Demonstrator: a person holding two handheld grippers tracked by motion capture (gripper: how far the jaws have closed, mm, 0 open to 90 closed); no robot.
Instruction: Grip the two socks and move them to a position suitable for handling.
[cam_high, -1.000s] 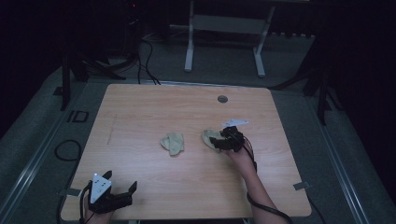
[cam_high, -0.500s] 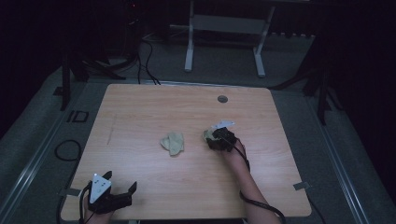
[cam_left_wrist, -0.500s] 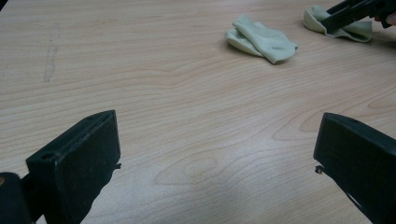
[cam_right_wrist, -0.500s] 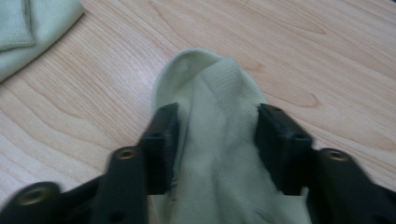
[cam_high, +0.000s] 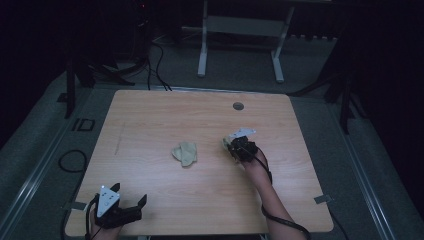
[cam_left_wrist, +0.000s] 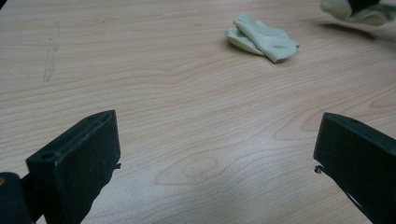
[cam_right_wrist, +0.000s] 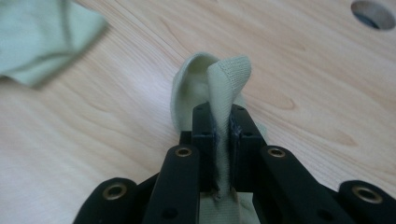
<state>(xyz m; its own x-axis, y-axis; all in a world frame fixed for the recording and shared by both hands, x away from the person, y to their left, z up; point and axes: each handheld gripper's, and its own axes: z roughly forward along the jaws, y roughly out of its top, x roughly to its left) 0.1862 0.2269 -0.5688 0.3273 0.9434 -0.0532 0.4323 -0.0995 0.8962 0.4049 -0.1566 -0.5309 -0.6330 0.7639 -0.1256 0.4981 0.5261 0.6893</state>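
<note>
Bare counter (cam_high: 150, 125) lay open across the left and far side, a crumpled pale sock (cam_high: 185, 153) sat mid-counter, a second sock (cam_right_wrist: 219, 88) was pinched between the right gripper (cam_high: 239, 146) fingers just right of it, left gripper (cam_high: 120, 212) spread wide at the near-left edge.

I'm seeing a light wood-grain table (cam_high: 165, 125) with wavy brown rings, sitting on a grey floor (cam_high: 45, 150). Both socks are showing pale green: the folded sock (cam_high: 185, 153) and the pinched sock (cam_right_wrist: 219, 88), ribbed at its cuff. My grippers' jaws are showing black.
</note>
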